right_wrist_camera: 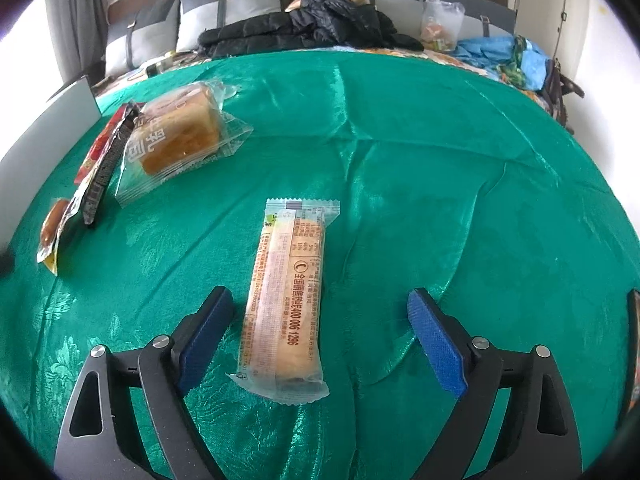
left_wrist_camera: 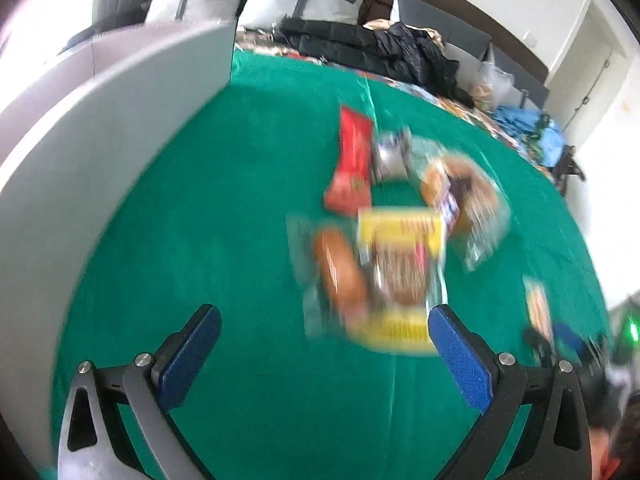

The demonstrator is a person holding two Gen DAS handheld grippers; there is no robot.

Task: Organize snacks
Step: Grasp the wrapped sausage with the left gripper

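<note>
Two wrist views, both angled steeply down, close over the same green cloth (right_wrist_camera: 400,120).

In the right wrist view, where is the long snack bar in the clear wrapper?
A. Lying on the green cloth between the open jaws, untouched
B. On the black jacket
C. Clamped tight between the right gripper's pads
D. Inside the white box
A: the long snack bar lies flat on the green cloth, with gaps to both pads of the right gripper.

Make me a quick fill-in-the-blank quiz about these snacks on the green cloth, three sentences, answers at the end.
1. The right gripper has its fingers ____, with the long snack bar lying untouched between them.
2. The cloth under the snacks is ____.
3. The wrapped cake slice lies to the ____ of the bar in the right wrist view.

Answers: open; green; left
</note>
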